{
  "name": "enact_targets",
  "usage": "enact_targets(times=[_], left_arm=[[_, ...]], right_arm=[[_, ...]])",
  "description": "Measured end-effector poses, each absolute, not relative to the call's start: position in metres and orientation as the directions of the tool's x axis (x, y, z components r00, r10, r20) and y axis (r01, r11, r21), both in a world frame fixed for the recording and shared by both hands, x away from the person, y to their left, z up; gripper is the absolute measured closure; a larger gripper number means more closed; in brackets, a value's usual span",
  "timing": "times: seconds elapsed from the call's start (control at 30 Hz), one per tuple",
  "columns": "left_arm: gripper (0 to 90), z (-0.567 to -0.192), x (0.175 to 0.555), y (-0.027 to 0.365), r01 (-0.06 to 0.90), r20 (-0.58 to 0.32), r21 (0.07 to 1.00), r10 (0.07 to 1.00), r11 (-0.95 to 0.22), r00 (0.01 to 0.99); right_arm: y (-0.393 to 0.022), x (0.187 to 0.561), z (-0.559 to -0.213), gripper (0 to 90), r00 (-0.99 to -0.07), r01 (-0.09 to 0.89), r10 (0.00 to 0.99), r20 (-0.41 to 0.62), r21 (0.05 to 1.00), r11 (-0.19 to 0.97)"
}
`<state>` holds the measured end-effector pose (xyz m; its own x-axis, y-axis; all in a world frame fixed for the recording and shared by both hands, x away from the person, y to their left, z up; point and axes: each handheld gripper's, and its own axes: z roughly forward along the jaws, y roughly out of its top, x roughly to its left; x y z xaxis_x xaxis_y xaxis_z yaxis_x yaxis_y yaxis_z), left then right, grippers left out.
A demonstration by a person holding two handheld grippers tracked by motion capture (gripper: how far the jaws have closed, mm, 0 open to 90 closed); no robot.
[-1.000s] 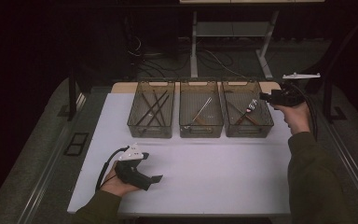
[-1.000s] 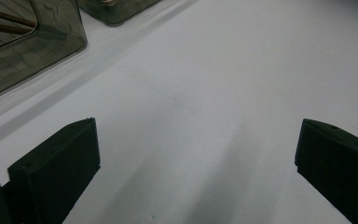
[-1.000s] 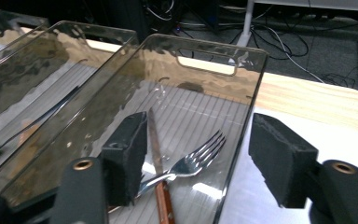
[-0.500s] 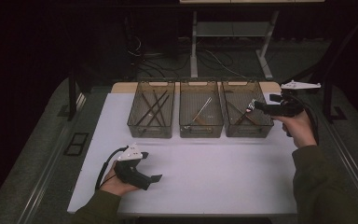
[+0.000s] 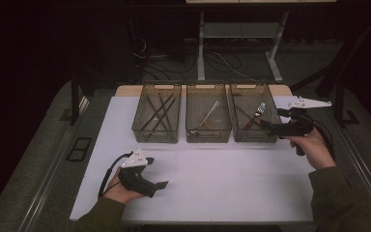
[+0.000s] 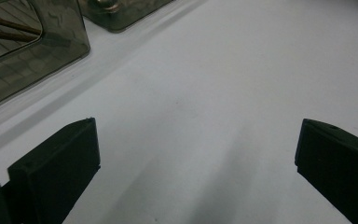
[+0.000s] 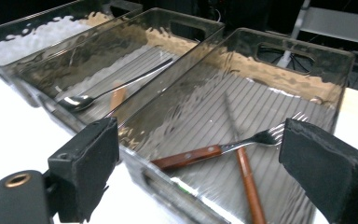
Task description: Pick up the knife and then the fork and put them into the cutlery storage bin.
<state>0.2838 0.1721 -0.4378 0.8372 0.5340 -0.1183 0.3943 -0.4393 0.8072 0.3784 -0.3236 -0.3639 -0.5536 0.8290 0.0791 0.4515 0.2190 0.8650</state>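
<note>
Right gripper (image 5: 268, 126): jaws wide, just been opening, nothing between; held level at right tray (image 5: 254, 137) rim, right of frame, lined up on fork (image 7: 223, 148) lying inside, judged ready for pickup. Left gripper (image 5: 160, 184): jaws wide, empty, parked on table (image 5: 222, 183), lower left. Spoon (image 7: 107, 91) sorted into middle tray (image 5: 208, 137).

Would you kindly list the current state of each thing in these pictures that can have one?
left hand-held gripper: open, nothing between its jaws, low over the white table.
right hand-held gripper: open, jaws just been opening, nothing between them, at the right bin's side.
right bin: holds a wooden-handled fork lying flat across another wooden-handled utensil.
middle bin: holds a spoon, lying flat.
left bin: holds dark sticks, crossed.
</note>
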Motion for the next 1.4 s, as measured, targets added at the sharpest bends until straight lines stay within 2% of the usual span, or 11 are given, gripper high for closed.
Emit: enact_targets(times=[0.43,1.13,1.4], left_arm=[[0.0,-0.438,0.284,0.171,0.398,-0.122,0.804,0.533,-0.442,0.837],[0.0,-0.438,0.283,0.17,0.403,-0.13,0.801,0.528,-0.442,0.839],[0.0,-0.438,0.283,0.17,0.402,-0.13,0.8,0.526,-0.445,0.84]], right_arm=[[-0.31,0.343,-0.383,12.2,-0.606,0.441,0.79,0.094,0.866,0.236],[-0.302,0.294,-0.413,12.2,-0.63,0.443,0.766,0.124,0.868,0.223],[-0.298,0.276,-0.425,12.2,-0.653,0.454,0.749,0.115,0.851,0.264]])
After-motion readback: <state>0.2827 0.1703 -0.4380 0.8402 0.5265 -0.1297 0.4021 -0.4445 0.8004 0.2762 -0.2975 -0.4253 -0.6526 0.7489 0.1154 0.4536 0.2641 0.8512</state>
